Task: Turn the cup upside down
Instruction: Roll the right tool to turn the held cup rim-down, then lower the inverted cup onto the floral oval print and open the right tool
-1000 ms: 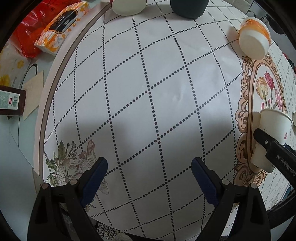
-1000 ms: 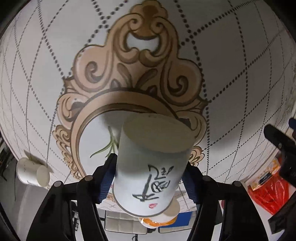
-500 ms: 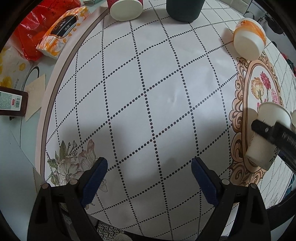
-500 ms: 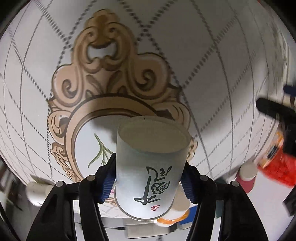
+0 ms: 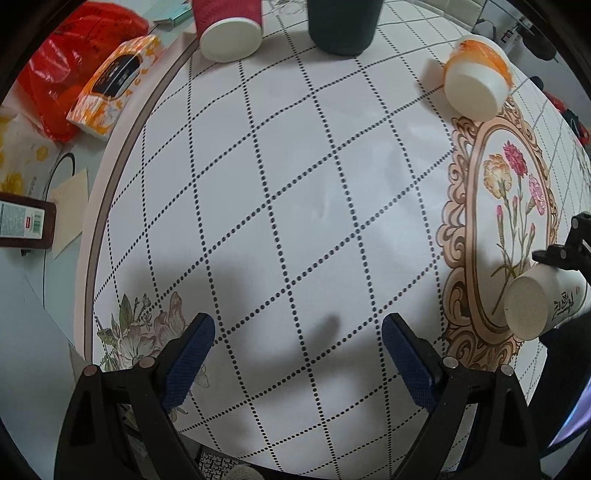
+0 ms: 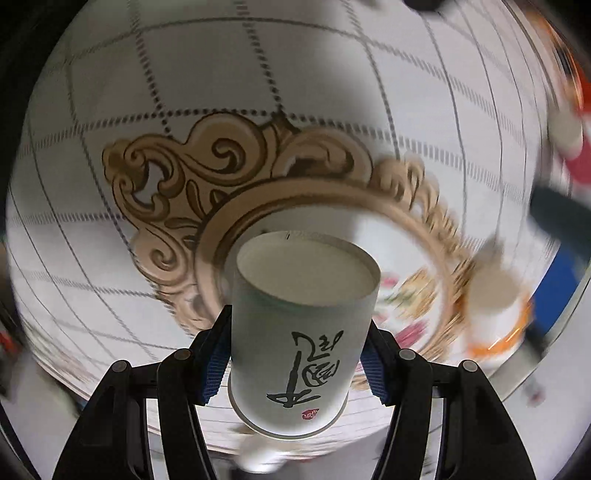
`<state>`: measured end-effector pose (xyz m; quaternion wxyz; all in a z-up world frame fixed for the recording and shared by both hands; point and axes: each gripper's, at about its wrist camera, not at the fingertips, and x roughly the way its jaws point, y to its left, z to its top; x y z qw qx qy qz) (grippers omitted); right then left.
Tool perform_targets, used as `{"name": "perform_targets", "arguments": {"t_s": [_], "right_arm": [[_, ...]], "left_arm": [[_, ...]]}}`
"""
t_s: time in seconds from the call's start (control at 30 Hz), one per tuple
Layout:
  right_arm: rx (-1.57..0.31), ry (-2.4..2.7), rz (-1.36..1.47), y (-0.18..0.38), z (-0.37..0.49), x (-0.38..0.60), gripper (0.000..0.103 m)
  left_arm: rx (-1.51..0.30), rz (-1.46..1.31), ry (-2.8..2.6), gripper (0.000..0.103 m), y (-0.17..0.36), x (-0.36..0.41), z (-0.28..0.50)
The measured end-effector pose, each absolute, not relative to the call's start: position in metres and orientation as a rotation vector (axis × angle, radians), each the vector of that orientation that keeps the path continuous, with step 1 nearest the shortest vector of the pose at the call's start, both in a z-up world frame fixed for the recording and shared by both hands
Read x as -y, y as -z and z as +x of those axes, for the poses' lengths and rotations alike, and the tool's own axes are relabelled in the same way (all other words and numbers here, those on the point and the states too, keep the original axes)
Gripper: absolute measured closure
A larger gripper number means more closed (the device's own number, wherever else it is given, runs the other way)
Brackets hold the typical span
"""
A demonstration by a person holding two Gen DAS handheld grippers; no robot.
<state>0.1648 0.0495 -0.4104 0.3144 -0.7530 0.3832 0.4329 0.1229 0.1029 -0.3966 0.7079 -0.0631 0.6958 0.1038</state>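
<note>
while our right tool (image 6: 295, 365) clamps the white cup (image 6: 301, 332), its flat base faces away from the camera.

we see the cup held above the ornate frame print on the surface (image 6: 258, 74). our left tool (image 5: 298, 350) hangs wide apart, holding nothing; farther off stand an orange cup (image 5: 476, 79), a red cup (image 5: 231, 31) and a dark cup (image 5: 345, 26).
</note>
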Motion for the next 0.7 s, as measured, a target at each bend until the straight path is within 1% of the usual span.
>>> {"name": "perform_targets", "arguments": {"t_s": [0.17, 0.23, 0.4, 0.57, 0.7], "right_arm": [[-1.343, -1.01, -1.691, 0.408, 0.203, -0.046, 0.039], [-1.483, -0.957, -1.54, 0.407, 0.223, -0.04, 0.039], [-1.763, -0.853, -1.148, 0.405, 0.262, -0.018, 0.039], [-1.909, -0.746, -0.826, 0.404, 0.304, 0.006, 0.038], [-1.955, -0.65, -0.648, 0.408, 0.323, 0.03, 0.038]], "left_arm": [[-1.536, -0.118, -0.203, 0.01, 0.388, -0.091, 0.126], [-1.533, -0.108, -0.192, 0.01, 0.384, -0.085, 0.131], [-1.533, -0.092, -0.174, 0.01, 0.381, -0.075, 0.131], [-1.534, -0.082, -0.162, 0.01, 0.379, -0.058, 0.129], [-1.531, -0.072, -0.154, 0.01, 0.379, -0.05, 0.128]]}}
